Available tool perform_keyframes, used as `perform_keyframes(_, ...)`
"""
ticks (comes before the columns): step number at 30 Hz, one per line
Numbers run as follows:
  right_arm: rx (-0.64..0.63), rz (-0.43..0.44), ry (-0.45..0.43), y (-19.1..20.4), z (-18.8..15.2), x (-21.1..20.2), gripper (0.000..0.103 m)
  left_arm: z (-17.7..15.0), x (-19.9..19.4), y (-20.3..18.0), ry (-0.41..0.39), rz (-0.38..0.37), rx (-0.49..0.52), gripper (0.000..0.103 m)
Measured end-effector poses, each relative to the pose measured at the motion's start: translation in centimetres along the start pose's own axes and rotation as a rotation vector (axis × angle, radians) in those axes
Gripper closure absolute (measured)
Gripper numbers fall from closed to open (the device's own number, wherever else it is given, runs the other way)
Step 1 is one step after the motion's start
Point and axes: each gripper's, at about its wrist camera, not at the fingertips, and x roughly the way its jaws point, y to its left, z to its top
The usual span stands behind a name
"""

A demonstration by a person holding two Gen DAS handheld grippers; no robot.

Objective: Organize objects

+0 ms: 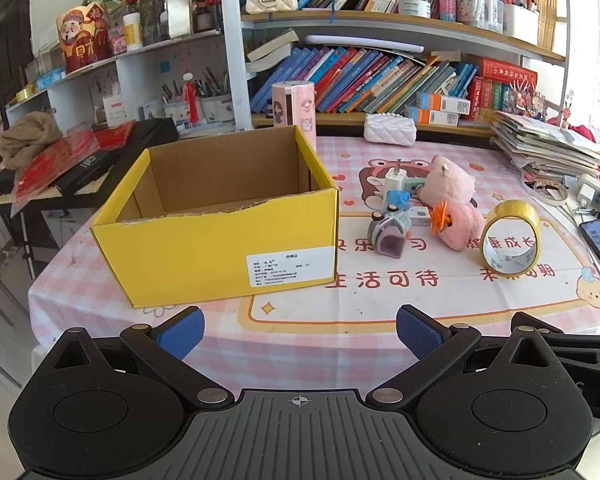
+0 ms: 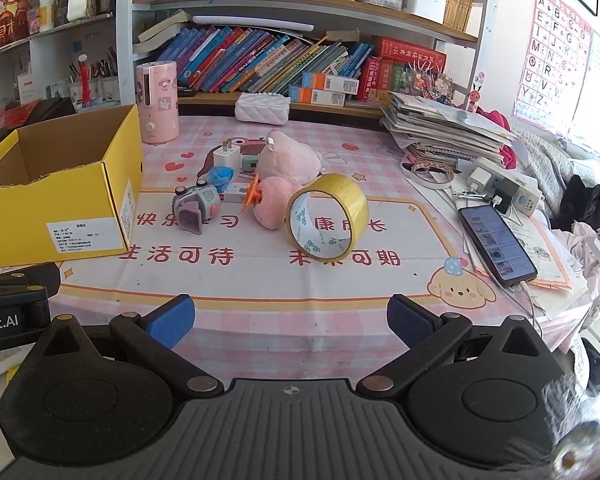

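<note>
The tablecloth (image 2: 260, 276) on the surface reads "生活可待" and "未来可期". An alphabet poster (image 2: 552, 60) shows letters A to Z. The left claw's body (image 2: 4, 312) reads "bot.AI".

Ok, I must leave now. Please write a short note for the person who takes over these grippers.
Left hand-held gripper: open, empty. Right hand-held gripper: open, empty.
Yellow box stands on the left side of the table; nothing visible inside.
Tape roll, pink plush toy, toy camera and white charger lie beside it on the tablecloth.
Done: nothing. Left: every item, presumably into the box.
</note>
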Motion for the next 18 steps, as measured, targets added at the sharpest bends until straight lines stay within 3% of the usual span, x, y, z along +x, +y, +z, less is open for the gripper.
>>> perform_keyframes(18, -0.001, -0.001, 0.003, 0.27, 0.16, 0.14, 0.000, -0.09, 0.21, 0.32, 0.005, 0.003, -0.001, 0.000)
